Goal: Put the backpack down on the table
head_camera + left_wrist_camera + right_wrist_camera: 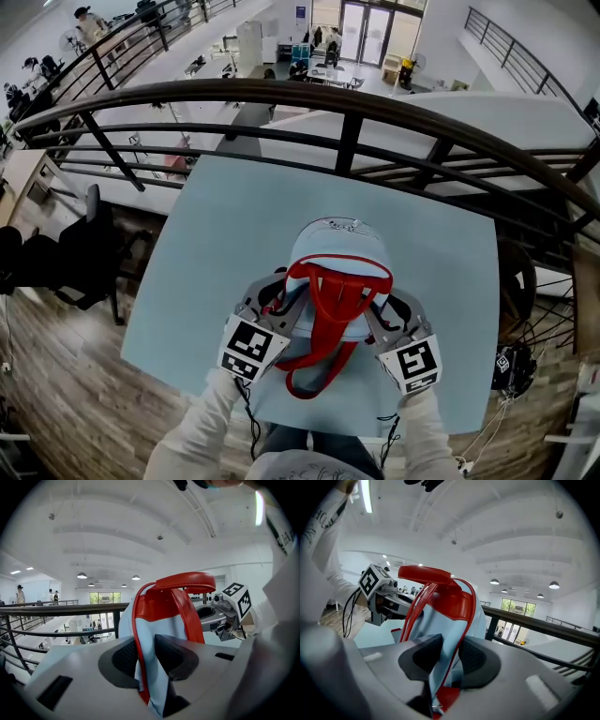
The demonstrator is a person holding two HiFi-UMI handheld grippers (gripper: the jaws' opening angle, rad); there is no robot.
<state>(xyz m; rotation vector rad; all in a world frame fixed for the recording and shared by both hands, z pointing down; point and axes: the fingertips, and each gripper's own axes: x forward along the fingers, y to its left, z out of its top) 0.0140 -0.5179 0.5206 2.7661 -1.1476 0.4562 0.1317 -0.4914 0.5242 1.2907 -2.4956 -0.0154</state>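
Note:
A light blue backpack [337, 251] with red straps [323, 305] stands upright over the near half of the pale blue table [216, 244]. I cannot tell whether its bottom touches the tabletop. My left gripper [281, 298] is on its left side. In the left gripper view, this gripper [146, 657] is shut on a blue, red-edged shoulder strap [154, 634]. My right gripper [389, 305] mirrors it on the right, and in the right gripper view it [447, 657] is likewise shut on a strap [445, 634]. The red top handle [185, 581] arches above both.
A black metal railing [347, 122] curves along the table's far edge, with a drop to a lower floor behind it. A black chair [84, 253] stands on the wooden floor to the left. Cables hang from my grippers near the table's front edge.

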